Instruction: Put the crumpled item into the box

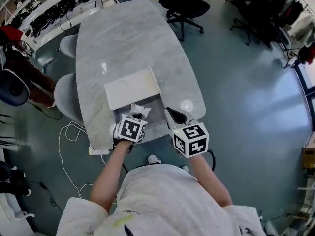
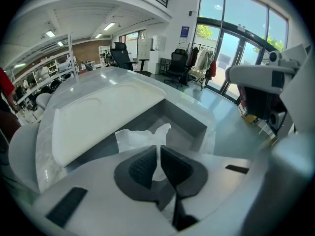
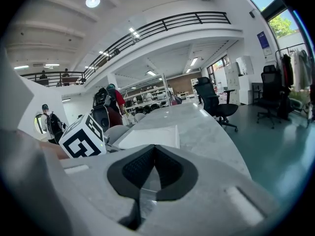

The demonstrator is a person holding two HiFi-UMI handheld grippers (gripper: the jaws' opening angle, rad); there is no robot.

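A crumpled white paper (image 2: pixel 140 137) sticks out of my left gripper (image 2: pixel 158 150), which is shut on it. It hangs over the near-left corner of the open grey box (image 2: pixel 189 124). In the head view, the paper (image 1: pixel 139 108) shows just ahead of the left gripper (image 1: pixel 137 116), at the box's (image 1: pixel 156 107) near edge. The white lid (image 1: pixel 132 87) leans on the box's far side. My right gripper (image 1: pixel 177 116) hovers at the box's right, its jaws closed with nothing in them. In its own view, the right gripper (image 3: pixel 154 150) points along the table (image 3: pixel 202 132).
The grey marble table (image 1: pixel 128 38) stretches away past the box. Black office chairs (image 1: pixel 184 4) stand at its far right, pale stools (image 1: pixel 66 95) at its left. A white cable (image 1: pixel 69 134) lies on the floor. A person in red (image 1: pixel 24 73) sits at the left.
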